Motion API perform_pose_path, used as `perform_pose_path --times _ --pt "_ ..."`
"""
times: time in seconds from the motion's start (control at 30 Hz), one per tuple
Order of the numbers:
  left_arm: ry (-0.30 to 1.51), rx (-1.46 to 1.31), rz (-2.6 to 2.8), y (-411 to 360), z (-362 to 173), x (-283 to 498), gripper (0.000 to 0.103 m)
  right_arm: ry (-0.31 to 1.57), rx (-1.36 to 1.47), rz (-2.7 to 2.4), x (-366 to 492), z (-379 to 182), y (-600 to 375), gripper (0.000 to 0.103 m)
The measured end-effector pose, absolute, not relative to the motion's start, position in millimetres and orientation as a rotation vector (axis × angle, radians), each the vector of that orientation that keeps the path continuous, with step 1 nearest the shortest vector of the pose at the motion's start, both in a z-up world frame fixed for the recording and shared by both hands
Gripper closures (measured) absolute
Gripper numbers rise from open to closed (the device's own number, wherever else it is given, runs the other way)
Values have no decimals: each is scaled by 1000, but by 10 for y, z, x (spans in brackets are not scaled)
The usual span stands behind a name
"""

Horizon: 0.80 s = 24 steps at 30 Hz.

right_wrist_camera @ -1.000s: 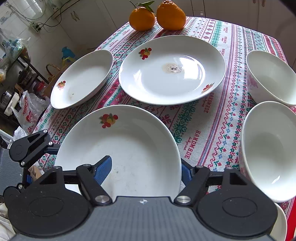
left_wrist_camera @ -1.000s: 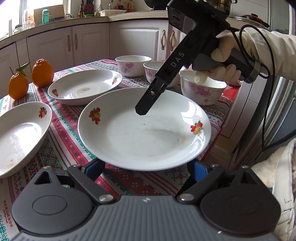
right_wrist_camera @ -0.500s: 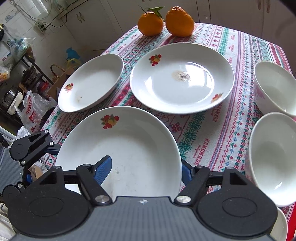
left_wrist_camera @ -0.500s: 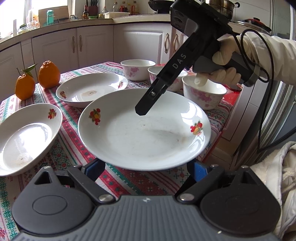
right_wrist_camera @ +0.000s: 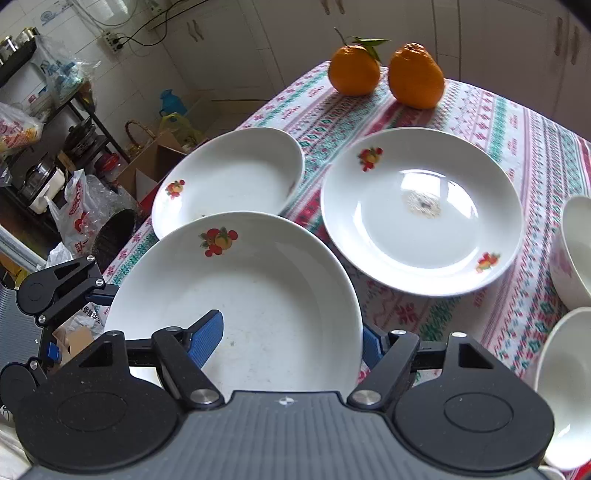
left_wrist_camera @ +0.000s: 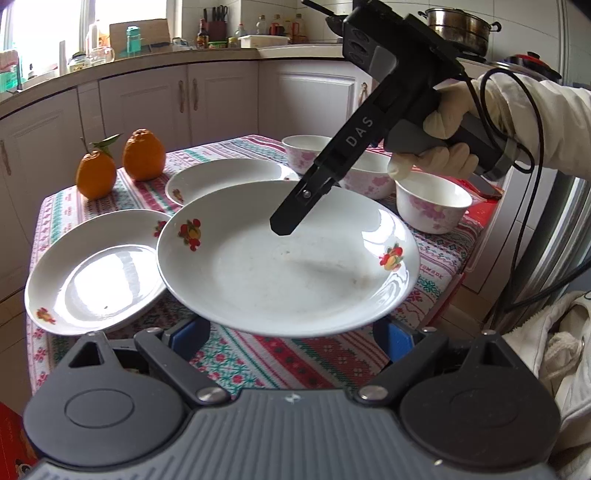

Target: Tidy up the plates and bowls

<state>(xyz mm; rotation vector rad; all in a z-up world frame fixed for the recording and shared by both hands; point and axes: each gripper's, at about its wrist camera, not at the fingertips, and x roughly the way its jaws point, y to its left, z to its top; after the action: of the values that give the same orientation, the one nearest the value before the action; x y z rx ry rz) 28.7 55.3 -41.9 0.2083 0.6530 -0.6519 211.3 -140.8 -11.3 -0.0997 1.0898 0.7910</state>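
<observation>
Left wrist view hides your left gripper point(left_wrist_camera: 291, 330) pads under the lifted plate point(left_wrist_camera: 288, 266), so I cannot tell its grip; your right gripper point(right_wrist_camera: 291, 332) pinches the rim. Since earlier, the plate has risen above the tablecloth point(left_wrist_camera: 266, 362).

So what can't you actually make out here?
- Left wrist view: left gripper, fingertips covered by the held plate; a grip cannot be confirmed.
- Right wrist view: nearest bowl, cut off by the right edge.
- Left wrist view: bottles on the counter, too small to identify.
</observation>
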Motion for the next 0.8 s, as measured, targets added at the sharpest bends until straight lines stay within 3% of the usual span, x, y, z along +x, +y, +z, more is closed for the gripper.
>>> perform_pose_path --times 0.8 --pt "679 174 -502 1280 -346 621 8 1050 -192 943 2727 -25 -392 23"
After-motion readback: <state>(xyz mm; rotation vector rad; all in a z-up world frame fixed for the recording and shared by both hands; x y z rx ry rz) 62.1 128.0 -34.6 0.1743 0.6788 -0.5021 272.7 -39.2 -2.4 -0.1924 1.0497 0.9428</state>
